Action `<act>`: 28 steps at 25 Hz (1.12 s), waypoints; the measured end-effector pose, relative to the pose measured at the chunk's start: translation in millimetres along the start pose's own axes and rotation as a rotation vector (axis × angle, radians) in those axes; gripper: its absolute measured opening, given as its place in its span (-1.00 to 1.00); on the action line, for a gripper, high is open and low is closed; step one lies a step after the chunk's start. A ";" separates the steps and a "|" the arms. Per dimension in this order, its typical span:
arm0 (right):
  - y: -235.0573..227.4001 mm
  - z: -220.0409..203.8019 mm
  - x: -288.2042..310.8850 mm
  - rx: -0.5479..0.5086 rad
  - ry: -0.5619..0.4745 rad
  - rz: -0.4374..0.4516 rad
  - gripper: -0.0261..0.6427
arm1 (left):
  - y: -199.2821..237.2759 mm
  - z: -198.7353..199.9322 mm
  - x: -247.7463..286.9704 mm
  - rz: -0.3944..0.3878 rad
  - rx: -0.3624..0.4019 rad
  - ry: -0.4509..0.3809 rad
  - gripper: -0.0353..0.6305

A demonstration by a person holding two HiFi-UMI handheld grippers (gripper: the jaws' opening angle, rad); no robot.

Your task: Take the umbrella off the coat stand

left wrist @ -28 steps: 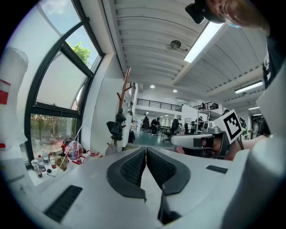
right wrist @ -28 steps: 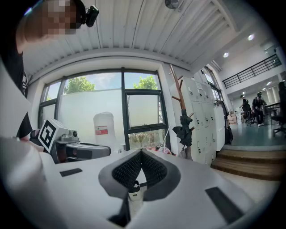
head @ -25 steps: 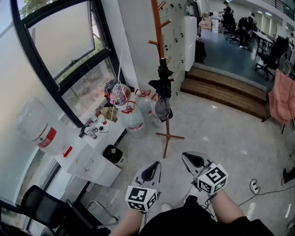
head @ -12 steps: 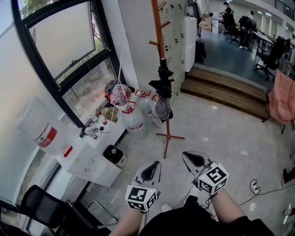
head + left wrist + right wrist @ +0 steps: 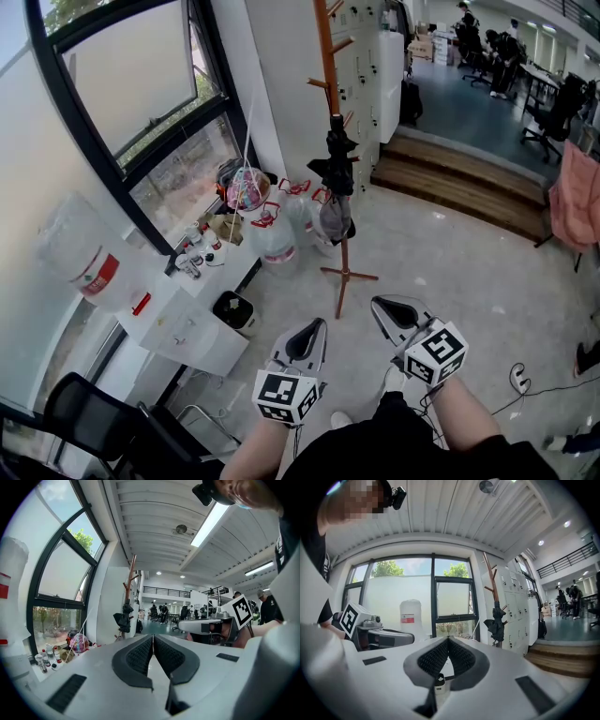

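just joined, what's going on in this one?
A person stands some way short of a wooden coat stand near the window, holding a tool in each hand. The left tool and right tool are both shut and empty, held out in front of the body and pointing roughly toward the stand. The black folded umbrella hangs on the stand, untouched. Neither tool is near it, so the pickup has not started.

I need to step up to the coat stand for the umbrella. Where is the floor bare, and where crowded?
Bare grey floor lies right of the wooden coat stand, up to the wooden steps. Crowded on its left: clear water jugs at its foot, then the black bin and white cabinet.
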State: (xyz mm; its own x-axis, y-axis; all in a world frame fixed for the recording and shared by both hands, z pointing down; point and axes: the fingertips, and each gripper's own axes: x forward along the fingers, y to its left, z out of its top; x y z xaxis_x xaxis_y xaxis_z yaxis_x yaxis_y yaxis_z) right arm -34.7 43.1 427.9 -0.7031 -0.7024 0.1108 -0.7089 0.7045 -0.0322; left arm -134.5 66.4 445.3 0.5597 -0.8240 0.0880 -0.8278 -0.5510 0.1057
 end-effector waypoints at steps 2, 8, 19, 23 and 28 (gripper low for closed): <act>-2.9 1.6 1.4 0.000 -0.003 0.003 -0.76 | 0.1 0.8 1.4 0.004 -0.001 -0.002 -0.83; -22.9 7.7 16.3 0.001 -0.017 0.015 -0.76 | 9.8 3.8 16.1 0.031 -0.003 -0.001 -0.83; -93.4 18.8 47.2 0.023 -0.035 0.054 -0.76 | 22.0 14.7 85.2 0.076 -0.001 0.012 -0.83; -125.9 24.2 61.2 0.026 -0.036 0.063 -0.76 | 28.1 22.4 119.1 0.083 0.000 0.010 -0.83; -165.8 28.1 79.7 0.029 -0.038 0.072 -0.76 | 39.2 26.1 160.0 0.098 -0.005 0.012 -0.83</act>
State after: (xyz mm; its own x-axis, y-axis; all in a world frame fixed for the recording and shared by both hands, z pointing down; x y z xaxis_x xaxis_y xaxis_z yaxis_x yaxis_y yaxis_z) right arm 25.3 -132.5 414.1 -0.7538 -0.6535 0.0692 -0.6571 0.7508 -0.0673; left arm -78.5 -90.4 437.7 0.4768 -0.8721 0.1102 -0.8782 -0.4675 0.1007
